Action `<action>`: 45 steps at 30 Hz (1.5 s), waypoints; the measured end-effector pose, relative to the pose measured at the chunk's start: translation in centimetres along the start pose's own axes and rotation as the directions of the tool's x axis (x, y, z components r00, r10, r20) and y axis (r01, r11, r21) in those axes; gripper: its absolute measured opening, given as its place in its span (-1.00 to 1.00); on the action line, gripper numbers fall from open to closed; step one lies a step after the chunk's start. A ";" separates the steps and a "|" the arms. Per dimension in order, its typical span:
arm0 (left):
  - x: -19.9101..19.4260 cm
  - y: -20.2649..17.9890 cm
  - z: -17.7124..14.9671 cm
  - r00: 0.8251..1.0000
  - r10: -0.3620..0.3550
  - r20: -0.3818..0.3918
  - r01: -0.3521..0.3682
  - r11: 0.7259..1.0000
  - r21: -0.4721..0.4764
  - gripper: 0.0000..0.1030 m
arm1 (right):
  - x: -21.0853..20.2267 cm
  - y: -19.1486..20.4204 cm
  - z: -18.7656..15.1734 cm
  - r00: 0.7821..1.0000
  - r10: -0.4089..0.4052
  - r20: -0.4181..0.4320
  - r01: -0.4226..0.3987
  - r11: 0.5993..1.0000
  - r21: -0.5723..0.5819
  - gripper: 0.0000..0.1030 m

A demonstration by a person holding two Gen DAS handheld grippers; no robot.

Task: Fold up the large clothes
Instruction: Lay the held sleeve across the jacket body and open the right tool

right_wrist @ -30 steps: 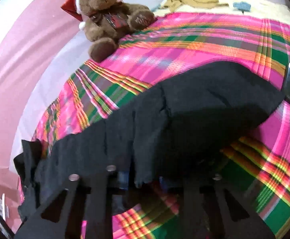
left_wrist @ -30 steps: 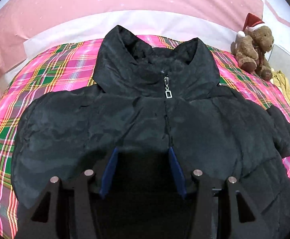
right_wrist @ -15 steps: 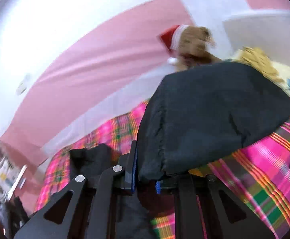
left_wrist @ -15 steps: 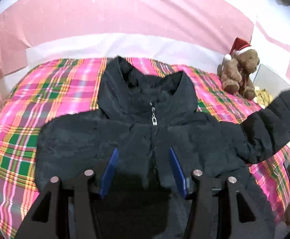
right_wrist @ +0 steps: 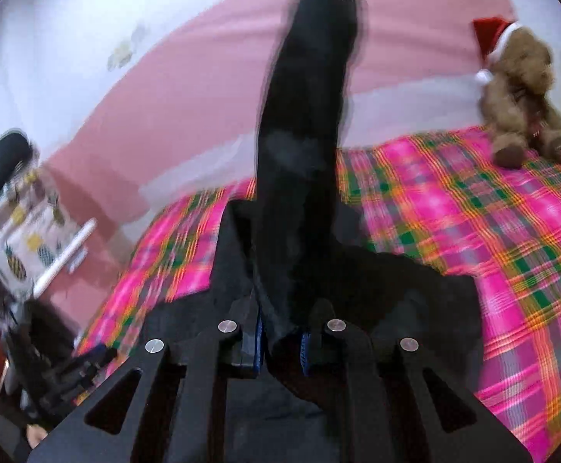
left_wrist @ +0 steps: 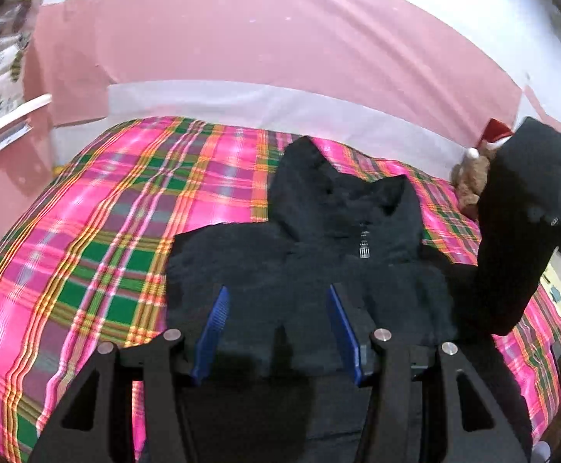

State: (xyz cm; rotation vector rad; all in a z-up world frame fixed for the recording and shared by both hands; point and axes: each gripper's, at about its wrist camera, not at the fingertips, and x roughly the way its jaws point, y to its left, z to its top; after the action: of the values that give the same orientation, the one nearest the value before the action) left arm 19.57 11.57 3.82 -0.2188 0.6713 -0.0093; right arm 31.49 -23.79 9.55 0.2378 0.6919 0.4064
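While sleeve blurs: right view smeared, cuff cut off at top
jacket [left_wrist: 311, 270]: flat on plaid bed [left_wrist: 99, 254]
right gripper [right_wrist: 280, 341]: fingers clamp raised sleeve [right_wrist: 303, 123]
left gripper [left_wrist: 276, 328]: fingers wide over jacket
teddy bear [right_wrist: 519, 88]: half hidden by sleeve in left view

Left wrist view – the black jacket [left_wrist: 311, 270] is seen ahead of spread jaws, facing the headboard. Right wrist view – its sleeve [right_wrist: 303, 146] is seen close between the jaws; the teddy bear [right_wrist: 519, 92] is shared.
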 end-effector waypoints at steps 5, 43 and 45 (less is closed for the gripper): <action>0.6 2.6 -0.9 0.999 0.030 -0.016 -0.031 0.999 -0.043 0.04 | 7.0 1.2 -4.3 0.988 0.022 -0.150 -0.026 0.999 -0.019 -0.73; 12.7 -5.8 -2.5 0.984 0.010 -0.178 0.006 0.996 0.089 -0.13 | 8.1 -14.6 -8.0 0.951 -0.231 -0.207 0.239 0.971 0.017 -0.08; 11.5 -5.7 -2.0 0.983 0.016 -0.181 -0.001 0.997 0.080 -0.19 | 6.7 -14.6 -6.9 0.954 -0.221 -0.204 0.233 0.972 0.033 -0.08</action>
State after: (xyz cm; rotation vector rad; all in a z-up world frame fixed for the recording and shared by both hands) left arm 27.75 4.74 -3.62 -0.1389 0.8516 -0.0484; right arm 35.71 -33.39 -4.42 0.1693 0.9181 0.1914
